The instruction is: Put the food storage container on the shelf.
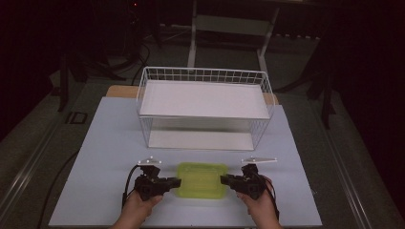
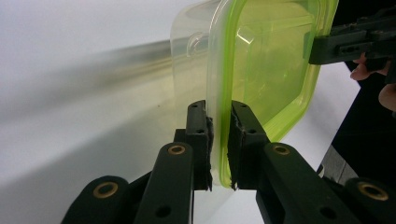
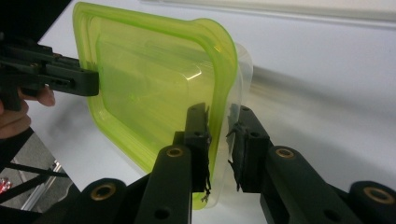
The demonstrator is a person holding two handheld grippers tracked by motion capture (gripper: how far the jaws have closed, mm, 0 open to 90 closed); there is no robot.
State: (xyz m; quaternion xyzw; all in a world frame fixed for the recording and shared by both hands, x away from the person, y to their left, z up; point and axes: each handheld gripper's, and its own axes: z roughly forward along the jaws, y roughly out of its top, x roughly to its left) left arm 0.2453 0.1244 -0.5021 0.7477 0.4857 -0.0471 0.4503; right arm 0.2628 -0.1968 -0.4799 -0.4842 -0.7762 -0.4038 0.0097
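Green-lidded clear container (image 1: pixel 202 180) | flat on table (image 1: pixel 110 143) | empty

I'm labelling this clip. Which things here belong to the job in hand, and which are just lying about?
In the job:
- green-lidded container, on the white tabletop
- left gripper, jaws clamped on its left rim
- right gripper, jaws clamped on its right rim

Lying about:
- white wire basket behind the container, untouched
- table frame in the dark background

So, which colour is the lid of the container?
The lid is translucent lime green, clearest in the right gripper view.
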